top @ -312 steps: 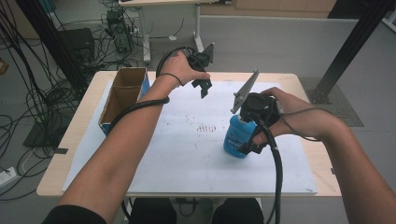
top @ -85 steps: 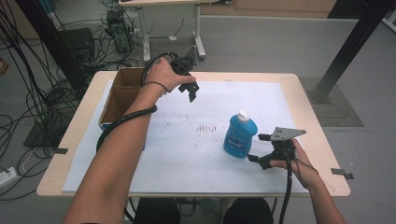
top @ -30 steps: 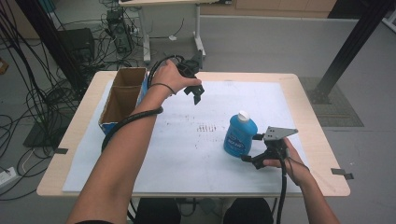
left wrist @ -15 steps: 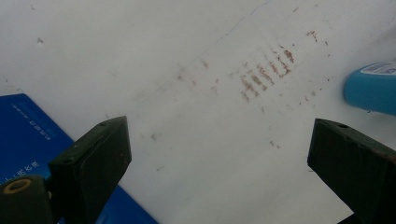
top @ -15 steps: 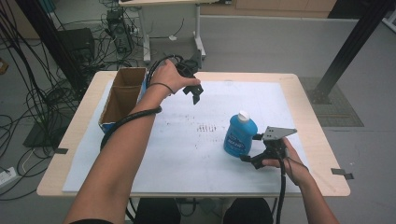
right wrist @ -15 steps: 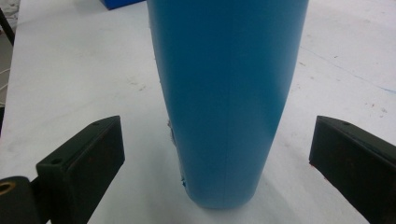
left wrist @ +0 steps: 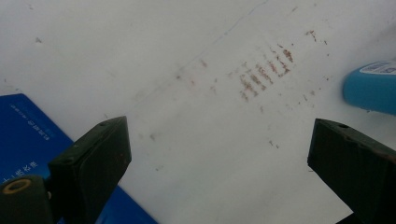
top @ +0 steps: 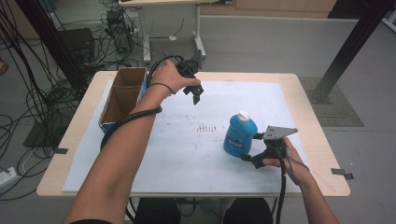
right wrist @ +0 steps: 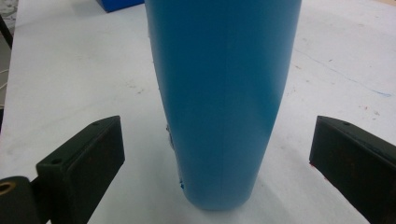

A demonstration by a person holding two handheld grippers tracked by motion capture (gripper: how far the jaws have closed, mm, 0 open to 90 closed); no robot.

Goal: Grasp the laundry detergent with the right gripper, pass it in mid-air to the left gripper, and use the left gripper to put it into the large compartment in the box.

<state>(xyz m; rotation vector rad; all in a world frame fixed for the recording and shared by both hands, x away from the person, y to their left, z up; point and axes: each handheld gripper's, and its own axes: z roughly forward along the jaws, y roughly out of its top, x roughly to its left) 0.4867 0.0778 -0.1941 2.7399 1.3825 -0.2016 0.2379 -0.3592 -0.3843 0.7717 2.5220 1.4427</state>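
Bottle upright between your right jaws

While the blue bottle [top: 240,135] stands upright right of centre on the white sheet [top: 187,154], your right gripper [top: 250,148] sits just beside it, jaws wide on either side of its vertical body. Your left gripper [top: 194,93] hovers well apart near the cardboard box [top: 122,95], jaws wide and empty
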